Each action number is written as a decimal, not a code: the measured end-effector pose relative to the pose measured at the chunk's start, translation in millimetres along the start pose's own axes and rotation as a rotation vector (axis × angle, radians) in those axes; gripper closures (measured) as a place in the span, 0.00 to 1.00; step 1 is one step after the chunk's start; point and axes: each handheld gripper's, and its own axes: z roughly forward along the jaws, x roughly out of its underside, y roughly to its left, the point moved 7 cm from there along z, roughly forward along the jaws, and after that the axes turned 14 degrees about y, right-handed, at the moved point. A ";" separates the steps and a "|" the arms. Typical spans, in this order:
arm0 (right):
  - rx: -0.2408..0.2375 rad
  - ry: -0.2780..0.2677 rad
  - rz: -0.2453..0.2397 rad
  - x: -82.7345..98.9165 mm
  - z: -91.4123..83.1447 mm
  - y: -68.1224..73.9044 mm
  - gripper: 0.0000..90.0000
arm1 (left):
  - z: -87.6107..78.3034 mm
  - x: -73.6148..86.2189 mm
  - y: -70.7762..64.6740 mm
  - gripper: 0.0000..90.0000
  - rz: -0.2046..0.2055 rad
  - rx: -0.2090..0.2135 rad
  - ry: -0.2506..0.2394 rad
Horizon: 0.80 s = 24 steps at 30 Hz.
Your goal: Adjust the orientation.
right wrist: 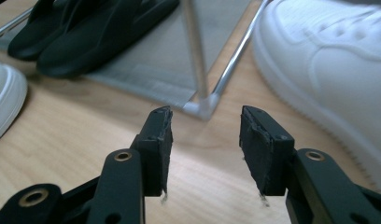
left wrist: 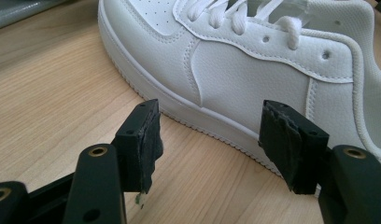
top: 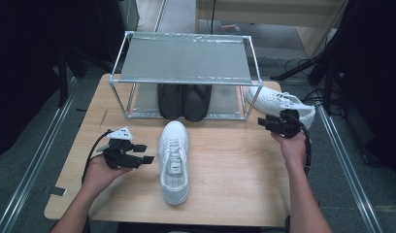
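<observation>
In the high view, a white shoe [top: 174,161] lay at the middle of the table [top: 235,170], toe toward the rack [top: 185,73], heel toward the person. The left gripper [top: 146,153] was held just beside its left flank, pointing at it, apart from it. The second white shoe [top: 278,103] lay at the rack's right end, and the right gripper [top: 260,122] was held near it, just in front of the rack's right front leg. A pair of black shoes [top: 184,101] sat on the lower shelf. The step in hand was judged to be taking hold of the white shoes for the rack. It would be done best if each shoe were gripped at the collar or side wall, where the upper is thin enough to be pinched, and if the shoe were kept level when lifted.

In the left gripper view, the left gripper [left wrist: 209,140] was seen wide open, with nothing between its jaws. The shoe's [left wrist: 244,79] side and sole edge lay just beyond them, untouched.

In the right gripper view, the right gripper [right wrist: 206,140] was seen about half open and empty. The rack's corner foot [right wrist: 203,106] stood straight ahead, between the jaws in line of sight but beyond them. The second shoe [right wrist: 338,70] lay to the right, untouched.
</observation>
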 end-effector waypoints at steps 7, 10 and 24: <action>0.020 -0.022 0.020 -15.0 -8.5 -13.3 0.61 | -0.3 0.2 0.1 0.43 -0.003 0.004 -0.003; 0.032 -0.018 0.035 -16.9 -9.4 -21.0 0.61 | 0.1 -0.2 -0.5 0.43 -0.004 0.005 -0.006; 0.077 0.005 0.046 -36.3 -20.3 -52.5 0.61 | 4.9 -2.7 -3.3 0.43 0.000 0.016 0.003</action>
